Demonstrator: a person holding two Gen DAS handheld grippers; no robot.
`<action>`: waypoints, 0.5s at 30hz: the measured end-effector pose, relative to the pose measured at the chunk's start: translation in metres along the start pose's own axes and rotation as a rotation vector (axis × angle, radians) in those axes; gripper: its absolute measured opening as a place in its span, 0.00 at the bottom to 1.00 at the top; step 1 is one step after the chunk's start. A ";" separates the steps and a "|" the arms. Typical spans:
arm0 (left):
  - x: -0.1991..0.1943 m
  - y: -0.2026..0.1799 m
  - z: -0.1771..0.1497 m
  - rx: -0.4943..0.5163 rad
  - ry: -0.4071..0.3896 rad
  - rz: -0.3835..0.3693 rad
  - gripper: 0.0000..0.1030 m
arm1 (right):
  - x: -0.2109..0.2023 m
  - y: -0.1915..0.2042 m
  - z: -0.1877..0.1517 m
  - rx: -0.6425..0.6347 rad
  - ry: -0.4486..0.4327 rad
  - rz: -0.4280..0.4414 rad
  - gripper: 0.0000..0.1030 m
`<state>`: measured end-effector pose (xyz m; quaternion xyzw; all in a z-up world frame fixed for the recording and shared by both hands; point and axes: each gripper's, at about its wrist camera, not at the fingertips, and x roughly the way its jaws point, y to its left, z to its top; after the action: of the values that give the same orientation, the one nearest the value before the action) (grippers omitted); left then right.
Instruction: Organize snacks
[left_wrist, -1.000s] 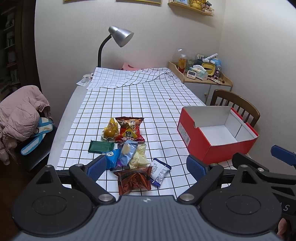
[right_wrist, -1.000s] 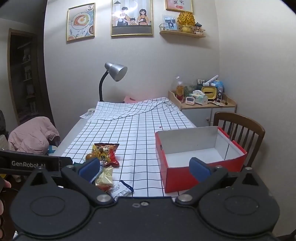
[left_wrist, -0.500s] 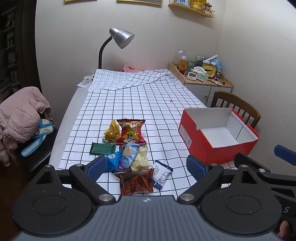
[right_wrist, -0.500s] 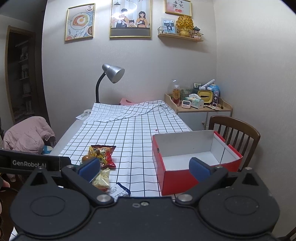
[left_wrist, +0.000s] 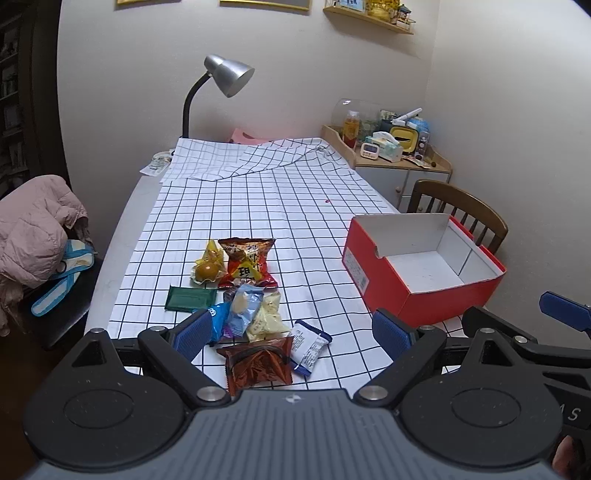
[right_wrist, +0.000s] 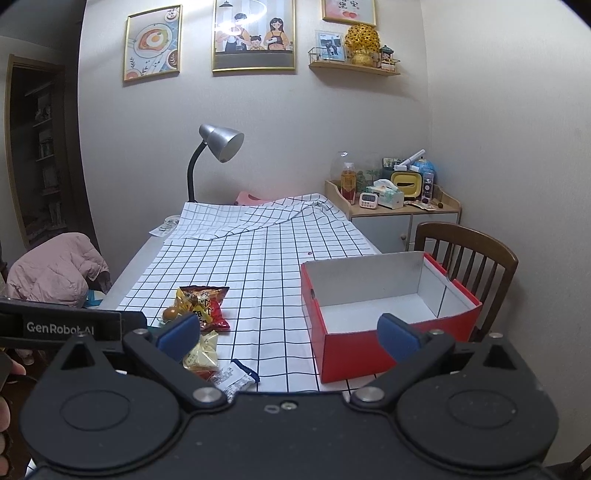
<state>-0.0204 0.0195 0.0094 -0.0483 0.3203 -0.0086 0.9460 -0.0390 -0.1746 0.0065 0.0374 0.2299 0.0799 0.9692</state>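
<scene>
White checked tablecloth (left_wrist: 258, 206), crinkly foil snack packets (left_wrist: 247, 295) piled mid-table, empty red cardboard box (left_wrist: 424, 273) well right. Left gripper (left_wrist: 291, 332), right gripper (right_wrist: 288, 332) both spread wide, holding nothing. Packets probably light, slippery, so pinch sealed edge.

Glossy snack wrappers (left_wrist: 255, 325) (crinkly); matt cardboard box (left_wrist: 384, 284).
</scene>
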 end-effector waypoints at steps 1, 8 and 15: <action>0.000 -0.001 0.000 0.003 -0.002 -0.001 0.91 | 0.000 0.000 0.001 0.004 0.003 -0.002 1.00; -0.001 -0.003 0.001 0.008 -0.007 -0.007 0.91 | -0.001 -0.001 0.000 0.008 0.007 -0.004 1.00; 0.002 -0.002 0.002 0.007 -0.007 0.004 0.91 | 0.001 -0.002 0.001 0.000 0.009 0.009 0.99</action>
<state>-0.0177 0.0178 0.0105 -0.0442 0.3173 -0.0079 0.9473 -0.0376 -0.1768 0.0073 0.0383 0.2341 0.0843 0.9678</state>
